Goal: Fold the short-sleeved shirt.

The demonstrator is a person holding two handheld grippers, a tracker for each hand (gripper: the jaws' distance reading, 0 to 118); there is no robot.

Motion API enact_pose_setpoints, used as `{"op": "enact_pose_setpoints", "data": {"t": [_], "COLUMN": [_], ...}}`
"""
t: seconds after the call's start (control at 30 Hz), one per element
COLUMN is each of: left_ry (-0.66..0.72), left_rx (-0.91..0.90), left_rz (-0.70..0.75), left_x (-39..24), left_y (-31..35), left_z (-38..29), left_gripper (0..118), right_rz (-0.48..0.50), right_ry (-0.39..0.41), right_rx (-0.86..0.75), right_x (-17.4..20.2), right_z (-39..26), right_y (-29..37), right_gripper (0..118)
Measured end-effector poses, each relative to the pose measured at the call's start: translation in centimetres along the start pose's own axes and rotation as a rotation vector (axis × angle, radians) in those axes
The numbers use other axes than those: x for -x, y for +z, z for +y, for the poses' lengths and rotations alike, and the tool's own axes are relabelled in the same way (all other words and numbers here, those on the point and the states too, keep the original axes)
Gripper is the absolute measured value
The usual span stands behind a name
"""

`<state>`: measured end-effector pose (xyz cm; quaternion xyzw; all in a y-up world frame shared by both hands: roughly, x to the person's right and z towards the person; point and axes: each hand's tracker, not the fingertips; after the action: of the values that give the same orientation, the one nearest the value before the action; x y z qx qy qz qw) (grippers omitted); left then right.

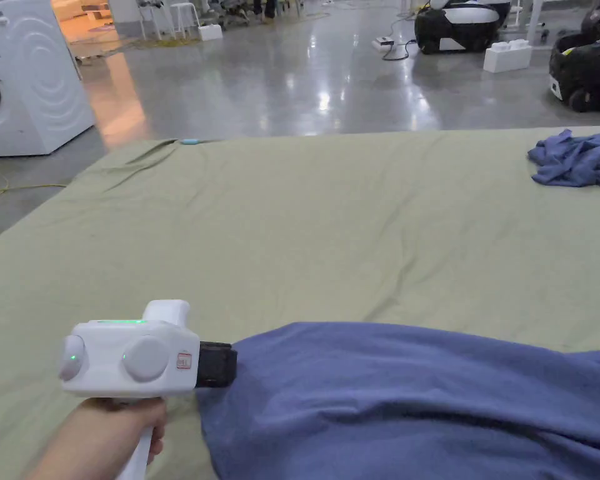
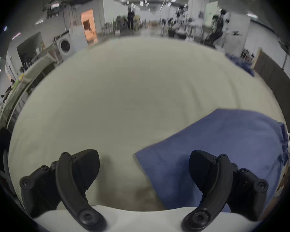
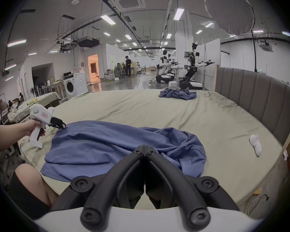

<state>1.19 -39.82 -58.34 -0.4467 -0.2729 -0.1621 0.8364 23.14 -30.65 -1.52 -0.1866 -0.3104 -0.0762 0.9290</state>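
Note:
A blue short-sleeved shirt (image 1: 405, 400) lies rumpled on the olive-green bed sheet (image 1: 324, 237), near the front edge. A hand holds my left gripper (image 1: 227, 369) at the shirt's left corner. In the left gripper view my left gripper (image 2: 143, 162) is open, its jaws wide apart, with the shirt (image 2: 224, 143) corner between them and under the right jaw. In the right gripper view my right gripper (image 3: 145, 147) is shut at the bunched right part of the shirt (image 3: 107, 143), whose folds run to its tips. The left gripper (image 3: 61, 126) shows farther off.
A second blue garment (image 1: 580, 159) lies crumpled at the bed's far right. A white sock (image 3: 255, 144) rests near the grey padded headboard (image 3: 258, 93). A washing machine (image 1: 24, 75) stands off the far left. The person's knee (image 3: 32, 177) is at the front edge.

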Motion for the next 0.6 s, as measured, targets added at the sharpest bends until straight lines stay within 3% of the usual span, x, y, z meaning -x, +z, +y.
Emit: {"op": "enact_pose_setpoints", "data": {"t": [0.07, 0.1, 0.13, 0.17, 0.23, 0.3, 0.4, 0.53, 0.57, 0.6], "left_ry": [0.000, -0.007, -0.009, -0.019, -0.067, -0.139, -0.205, -0.139, -0.135, -0.135], "left_rx": [-0.050, -0.090, -0.145, -0.197, -0.192, -0.133, -0.258, -0.345, -0.372, -0.370], "left_rz": [0.007, 0.009, -0.012, -0.030, -0.012, -0.158, -0.145, -0.258, -0.265, -0.269], "left_x": [-0.5, -0.5, -0.9, -1.5, -3.0, -4.6, -6.0, -5.6, -5.4, -5.2], "left_y": [0.3, 1.3, 2.2, 2.9, 3.9, 4.2, 6.6, 10.5, 11.3, 12.0], "left_z": [-0.6, -1.1, -1.4, -1.8, -2.7, -3.4, -4.4, -4.4, -4.4, -4.2], "left_gripper": [112, 79, 29, 1, 1, 1, 1, 1, 1, 1], "right_rz": [-0.001, -0.004, -0.004, -0.004, -0.005, -0.004, -0.013, -0.111, -0.106, -0.142], "right_ry": [0.009, 0.017, 0.022, 0.025, 0.024, 0.021, 0.023, 0.104, 0.110, 0.106], "right_rx": [0.003, 0.010, 0.016, 0.022, 0.036, 0.039, 0.043, 0.148, 0.190, 0.233], "right_x": [0.0, -0.1, -0.3, -0.4, -0.7, -1.1, -2.2, -5.0, -6.2, -7.3], "right_z": [-0.1, -0.3, -0.5, -0.6, -0.9, -1.3, -1.9, -2.2, -2.4, -2.7], "right_y": [-0.1, -0.3, -0.3, -0.4, -0.7, -0.7, -1.2, -3.6, -4.6, -5.7], "right_gripper": [2, 2, 2, 2, 2, 2, 2, 3, 11, 55]}}
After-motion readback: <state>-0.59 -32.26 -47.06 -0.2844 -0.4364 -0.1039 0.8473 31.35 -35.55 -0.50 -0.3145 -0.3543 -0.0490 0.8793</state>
